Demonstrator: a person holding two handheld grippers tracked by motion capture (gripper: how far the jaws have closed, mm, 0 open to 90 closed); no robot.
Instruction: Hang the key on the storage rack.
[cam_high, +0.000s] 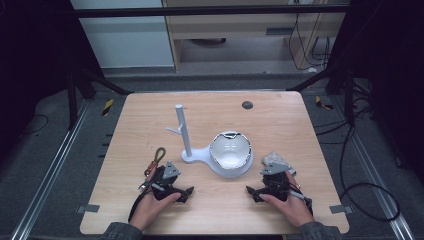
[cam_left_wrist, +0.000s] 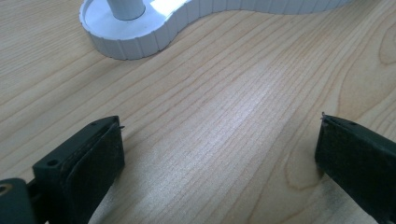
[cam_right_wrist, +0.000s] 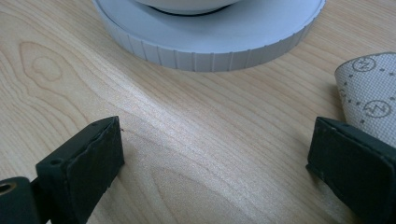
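Both grippers rest low on the table (cam_high: 150, 115) near its front edge, each in a person's hand. Left gripper (cam_high: 165, 186) has jaws spread wide w/ bare wood between them; the strap (cam_high: 156, 159) lies just beside it. Right gripper (cam_high: 270, 186) is likewise agape, nothing between its pads; the cloth (cam_high: 276, 161) sits just by it, next to one jaw in the right gripper view. The bowl (cam_high: 230, 150) sits on the white stand (cam_high: 196, 156), between & beyond the two grippers, apart from both.

Wooden table (cam_high: 280, 125), white stand (cam_high: 200, 154), strap (cam_high: 156, 159), patterned cloth (cam_high: 276, 161)
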